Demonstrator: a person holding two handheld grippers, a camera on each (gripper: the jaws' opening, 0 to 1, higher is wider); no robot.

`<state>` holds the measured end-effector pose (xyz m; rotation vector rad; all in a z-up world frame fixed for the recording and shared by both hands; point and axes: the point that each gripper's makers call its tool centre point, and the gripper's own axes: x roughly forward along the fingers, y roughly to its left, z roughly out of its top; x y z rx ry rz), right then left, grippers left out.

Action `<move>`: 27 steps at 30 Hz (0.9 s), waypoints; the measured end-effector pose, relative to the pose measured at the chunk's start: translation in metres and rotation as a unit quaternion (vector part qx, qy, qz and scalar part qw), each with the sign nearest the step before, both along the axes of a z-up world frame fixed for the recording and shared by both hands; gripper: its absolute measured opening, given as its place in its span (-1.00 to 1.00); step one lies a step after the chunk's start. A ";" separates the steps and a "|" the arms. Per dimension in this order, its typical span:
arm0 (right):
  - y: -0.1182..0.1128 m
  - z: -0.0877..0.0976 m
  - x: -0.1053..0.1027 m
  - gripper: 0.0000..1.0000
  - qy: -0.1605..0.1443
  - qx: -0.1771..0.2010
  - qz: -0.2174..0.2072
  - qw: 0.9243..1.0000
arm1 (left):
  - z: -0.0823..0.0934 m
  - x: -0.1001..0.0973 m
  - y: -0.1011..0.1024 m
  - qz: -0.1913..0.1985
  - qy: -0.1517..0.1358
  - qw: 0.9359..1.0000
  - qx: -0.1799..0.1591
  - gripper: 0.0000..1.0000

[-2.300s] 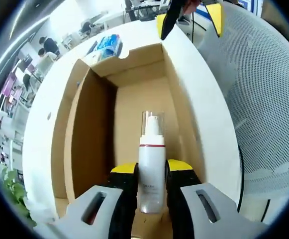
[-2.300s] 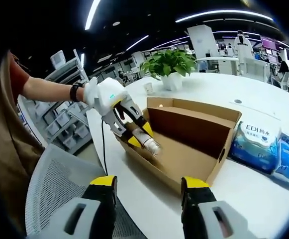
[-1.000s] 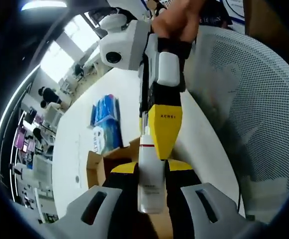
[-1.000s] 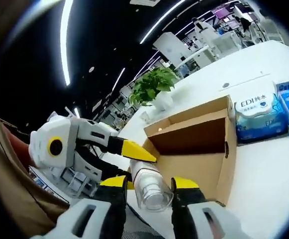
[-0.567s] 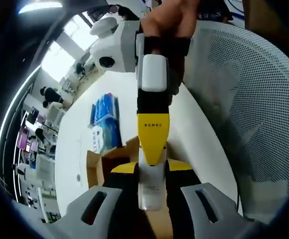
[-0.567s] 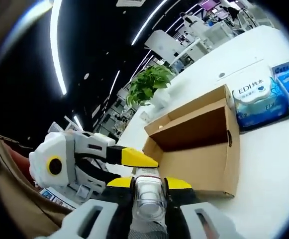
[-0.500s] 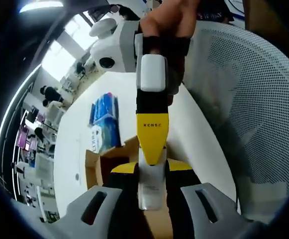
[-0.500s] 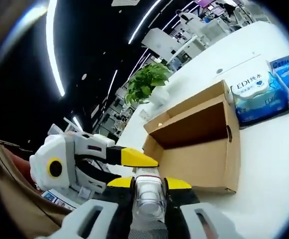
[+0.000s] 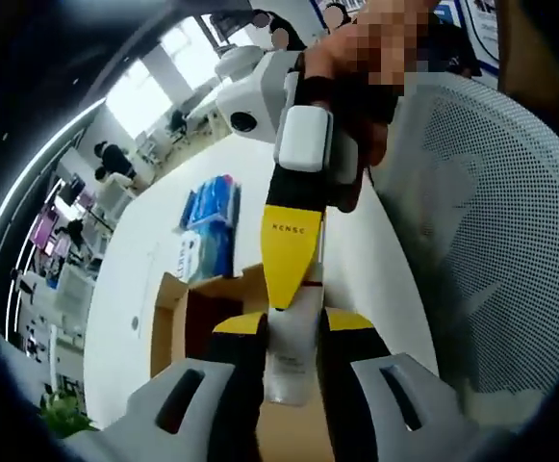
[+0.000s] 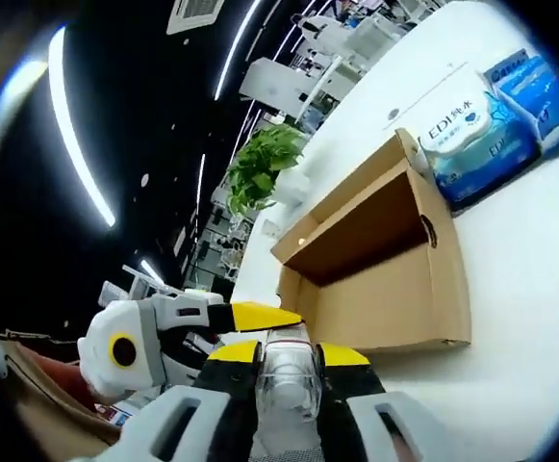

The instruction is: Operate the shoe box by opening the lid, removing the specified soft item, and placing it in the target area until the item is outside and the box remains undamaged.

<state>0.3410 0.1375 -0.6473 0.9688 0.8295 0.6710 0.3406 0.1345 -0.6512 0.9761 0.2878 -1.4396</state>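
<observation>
1. White plastic with a clear cap, the bottle (image 9: 290,337) is the item taken from the box; it hangs in the air on the near side of the open shoe box (image 10: 380,279), above the table edge and wholly outside the cardboard.
2. Both tools grip it at once. The left gripper (image 9: 289,332) is clamped on the white body, and the right gripper (image 10: 287,366) is clamped on the capped end.
3. In the left gripper view the right gripper (image 9: 293,250) comes down from above, a hand (image 9: 361,67) behind it, its yellow jaw overlapping the bottle's upper part.
4. The bottle's long axis runs straight from one gripper to the other, so the two tools face each other along it. A handover looks under way; whichever jaws let go first decides which hand carries it on.
5. Beyond the shoe box, on the far side from the bottle, lie blue tissue packs (image 10: 481,125) on the white table (image 10: 539,289); a potted plant (image 10: 265,164) stands past the box's far corner.
6. A mesh chair back (image 9: 491,221) stands beside the table edge, on the bottle's side of the box.
</observation>
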 end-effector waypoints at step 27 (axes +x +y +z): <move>-0.037 -0.002 -0.013 -0.65 0.026 -0.030 0.007 0.999 | -0.005 0.004 0.019 0.075 0.054 0.995 -0.023 -0.40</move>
